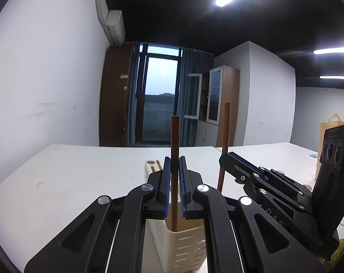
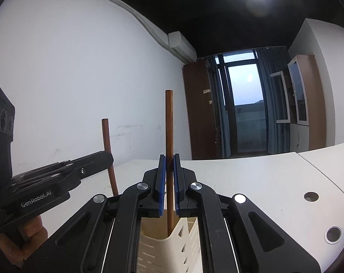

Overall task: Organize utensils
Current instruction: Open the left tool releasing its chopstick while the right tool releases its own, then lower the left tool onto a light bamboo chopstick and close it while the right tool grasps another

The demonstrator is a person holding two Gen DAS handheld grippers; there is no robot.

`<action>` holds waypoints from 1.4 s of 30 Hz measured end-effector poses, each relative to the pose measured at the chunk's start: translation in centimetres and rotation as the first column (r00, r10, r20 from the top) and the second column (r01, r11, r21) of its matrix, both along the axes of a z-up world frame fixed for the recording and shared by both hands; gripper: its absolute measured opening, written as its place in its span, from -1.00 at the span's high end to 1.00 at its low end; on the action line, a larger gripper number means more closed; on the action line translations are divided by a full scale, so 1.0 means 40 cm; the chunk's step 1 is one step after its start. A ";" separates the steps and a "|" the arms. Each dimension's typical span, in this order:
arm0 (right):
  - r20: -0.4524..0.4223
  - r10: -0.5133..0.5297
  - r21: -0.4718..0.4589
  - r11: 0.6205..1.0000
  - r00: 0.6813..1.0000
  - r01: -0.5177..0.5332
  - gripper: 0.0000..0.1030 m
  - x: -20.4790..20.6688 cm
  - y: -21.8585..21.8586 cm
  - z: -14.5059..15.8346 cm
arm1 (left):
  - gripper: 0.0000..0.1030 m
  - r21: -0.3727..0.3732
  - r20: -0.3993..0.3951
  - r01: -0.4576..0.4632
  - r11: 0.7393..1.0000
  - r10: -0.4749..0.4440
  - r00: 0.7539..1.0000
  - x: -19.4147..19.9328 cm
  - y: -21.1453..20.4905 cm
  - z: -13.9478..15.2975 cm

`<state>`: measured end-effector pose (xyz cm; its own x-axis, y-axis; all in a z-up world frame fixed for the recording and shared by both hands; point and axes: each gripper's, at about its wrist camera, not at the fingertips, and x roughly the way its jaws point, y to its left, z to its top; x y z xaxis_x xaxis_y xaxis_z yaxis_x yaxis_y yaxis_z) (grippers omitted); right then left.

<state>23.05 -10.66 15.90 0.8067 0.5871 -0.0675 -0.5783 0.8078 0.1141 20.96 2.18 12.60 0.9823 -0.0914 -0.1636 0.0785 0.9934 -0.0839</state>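
Left tongs (image 1: 174, 177) clenched on upright chopstick (image 1: 175, 159), long axis vertical, lower end inside slotted holder (image 1: 185, 245) directly below. Right tongs (image 2: 169, 175) likewise grasp second chopstick (image 2: 169, 136).

Left tool (image 1: 174, 182): level, blue pads (image 1: 167, 186) clamped on a thin upright brown stick (image 1: 175, 141).
Right tool (image 2: 169, 177): level, just beside the left one, pads (image 2: 163, 182) clamped on a second upright stick (image 2: 169, 125).
Hand (image 2: 28, 234): partly seen under the left tool's body, gripping its handle.
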 end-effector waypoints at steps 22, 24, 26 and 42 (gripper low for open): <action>-0.051 -0.057 -0.049 0.997 0.997 0.054 0.55 -0.023 -0.029 -0.003 | 0.37 -0.031 -0.044 -0.057 0.998 0.056 0.997 -0.024 0.058 0.042; -0.061 -0.085 -0.070 0.994 0.994 0.081 0.54 -0.033 -0.036 -0.003 | 0.34 -0.024 -0.080 -0.072 0.997 0.070 0.994 -0.029 0.059 0.041; -0.075 -0.104 -0.100 0.990 0.992 0.097 0.54 -0.040 -0.038 -0.001 | 0.34 -0.030 -0.120 -0.087 0.996 0.083 0.989 -0.035 0.066 0.038; -0.269 -0.125 -0.273 0.961 0.955 0.048 0.13 -0.103 -0.028 -0.028 | 0.01 0.026 -0.428 -0.088 0.996 0.090 0.899 -0.049 0.074 -0.070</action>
<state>18.93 -11.78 14.76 0.7791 0.4468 -0.4398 -0.4799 0.8764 0.0403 19.01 5.16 9.81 0.8210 -0.0049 -0.5709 -0.0524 0.9951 -0.0839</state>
